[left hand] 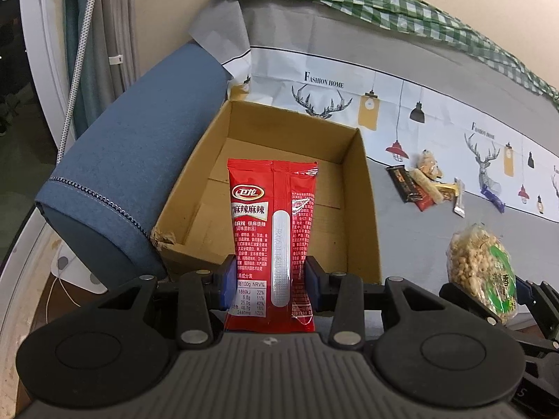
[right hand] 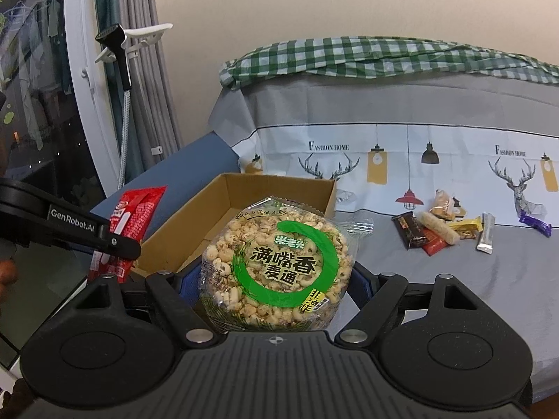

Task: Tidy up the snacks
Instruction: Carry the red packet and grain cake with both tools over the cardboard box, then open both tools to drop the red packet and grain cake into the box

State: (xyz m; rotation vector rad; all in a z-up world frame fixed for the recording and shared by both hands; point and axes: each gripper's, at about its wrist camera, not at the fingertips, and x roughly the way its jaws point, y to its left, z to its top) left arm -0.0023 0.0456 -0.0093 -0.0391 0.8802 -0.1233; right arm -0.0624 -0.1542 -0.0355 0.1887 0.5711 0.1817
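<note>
My left gripper is shut on a red snack packet, which stands upright over the near edge of an open cardboard box. The box looks empty inside. In the right wrist view, my right gripper is shut on a round puffed-grain snack pack with a green ring label, held just in front of the same cardboard box. The left gripper with its red packet shows at the left there. The puffed-grain pack also appears at the right of the left wrist view.
A pile of small wrapped snacks lies on the grey cloth to the right of the box. A blue sofa arm borders the box on the left. A green checked cloth lies along the back. A window and curtains stand at the left.
</note>
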